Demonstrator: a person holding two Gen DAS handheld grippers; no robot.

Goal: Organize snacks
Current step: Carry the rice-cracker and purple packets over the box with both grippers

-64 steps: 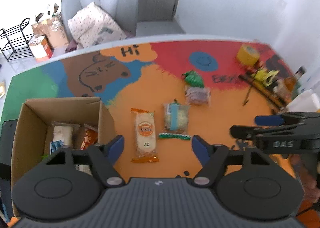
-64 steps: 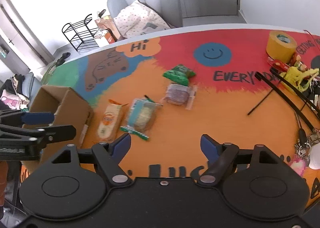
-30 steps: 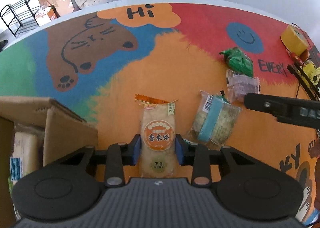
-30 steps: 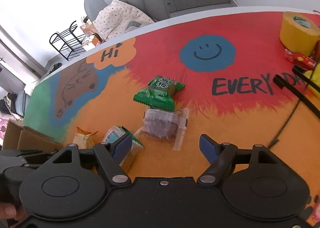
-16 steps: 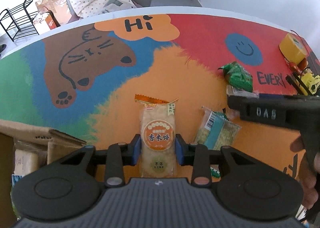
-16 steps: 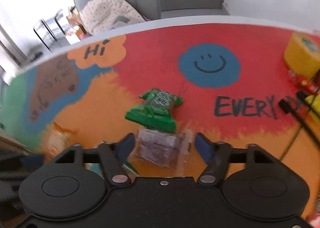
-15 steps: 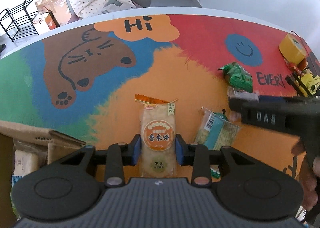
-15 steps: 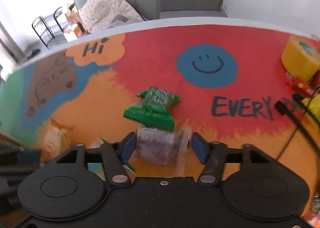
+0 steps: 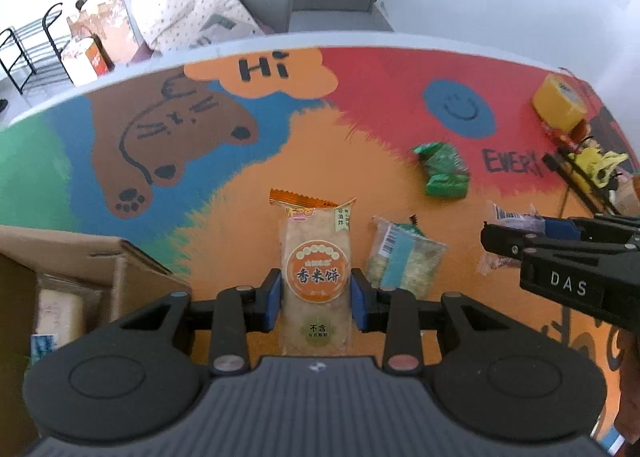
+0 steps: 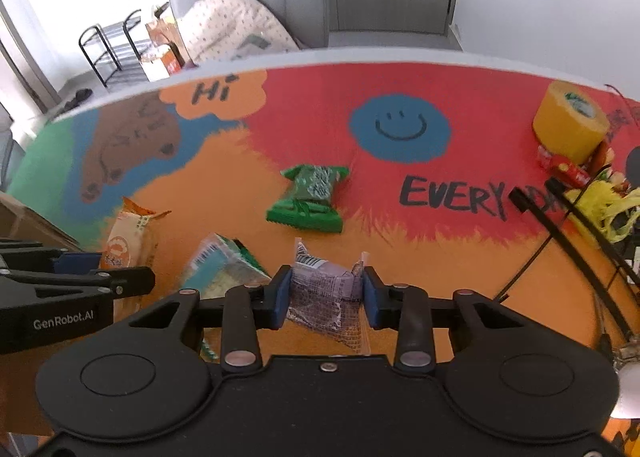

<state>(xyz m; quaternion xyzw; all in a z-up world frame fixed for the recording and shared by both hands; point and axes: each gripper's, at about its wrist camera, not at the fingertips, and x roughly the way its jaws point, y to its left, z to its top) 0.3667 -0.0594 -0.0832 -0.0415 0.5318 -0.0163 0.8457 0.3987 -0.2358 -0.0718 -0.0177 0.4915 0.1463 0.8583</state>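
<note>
My left gripper (image 9: 316, 301) is shut on an orange rice-cracker pack (image 9: 316, 269), held over the orange part of the table. My right gripper (image 10: 325, 299) is shut on a clear pack of purple snacks (image 10: 326, 297), also seen at the right in the left wrist view (image 9: 508, 217). A blue-striped clear pack (image 9: 404, 257) lies on the table between them. A green pack (image 10: 310, 195) lies farther back. The open cardboard box (image 9: 80, 257) with snacks inside stands at the left.
A yellow tape roll (image 10: 570, 125) and a clutter of black cable ties (image 10: 560, 213) and yellow items (image 10: 612, 205) sit at the right edge. A grey chair with a cushion (image 10: 236, 25) stands beyond the table's far edge.
My right gripper has closed on the purple snack pack and lifted it. My left gripper has stayed shut on the rice-cracker pack and risen a little.
</note>
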